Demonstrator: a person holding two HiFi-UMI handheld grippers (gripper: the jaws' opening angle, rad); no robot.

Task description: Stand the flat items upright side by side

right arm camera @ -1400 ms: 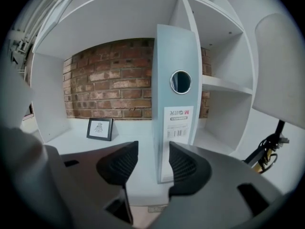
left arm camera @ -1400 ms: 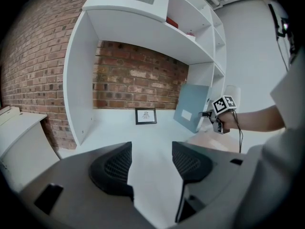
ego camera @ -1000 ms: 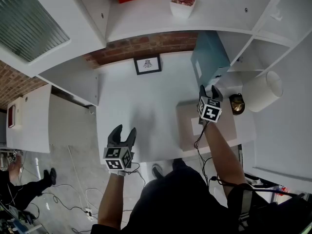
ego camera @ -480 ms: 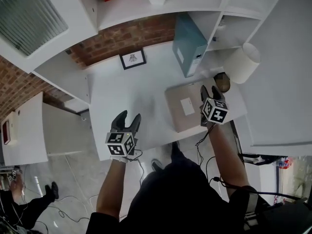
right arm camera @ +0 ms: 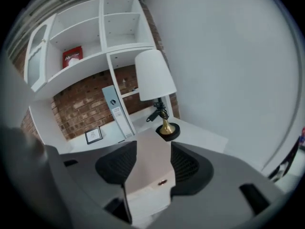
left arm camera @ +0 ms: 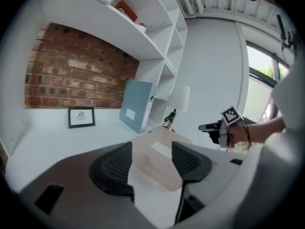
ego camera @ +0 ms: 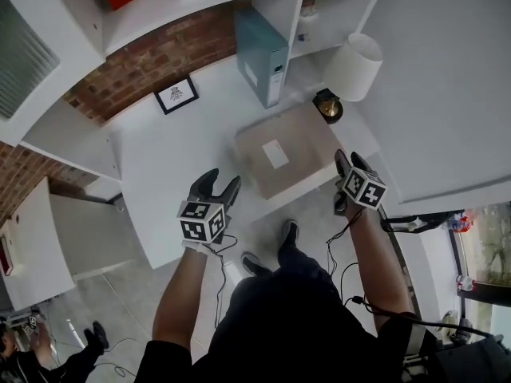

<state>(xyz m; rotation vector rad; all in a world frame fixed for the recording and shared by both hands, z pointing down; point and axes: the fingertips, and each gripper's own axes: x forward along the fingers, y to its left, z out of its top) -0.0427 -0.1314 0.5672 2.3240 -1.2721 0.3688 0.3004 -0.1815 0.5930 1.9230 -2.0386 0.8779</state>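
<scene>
The beige binder (ego camera: 281, 159) lies flat on the white desk (ego camera: 160, 174) with its white label up. It is close to the front edge and well apart from the teal binder (ego camera: 262, 42), which stands upright at the back, beside the shelf unit (ego camera: 319, 10). Near the flat binder's far right corner stands a lamp (ego camera: 354, 66) with a white shade and a brass foot. A small framed picture (ego camera: 176, 96) leans against the brick wall (ego camera: 136, 66) further left.

My left gripper (ego camera: 220, 180) hovers over the front of the desk, left of the beige binder and not touching it. Its jaws stand wide and empty. My right gripper (ego camera: 349, 161) is just at the binder's right front corner. Its jaws are moderately apart and grip nothing.

Only the head view shows both grippers flanking the binder. The left gripper view frames the binder's top between its jaws, with my right gripper beyond it. The right gripper view alone shows the binder's narrow end face with a small metal ring, and a red box (right arm camera: 72, 56) on an upper shelf.
</scene>
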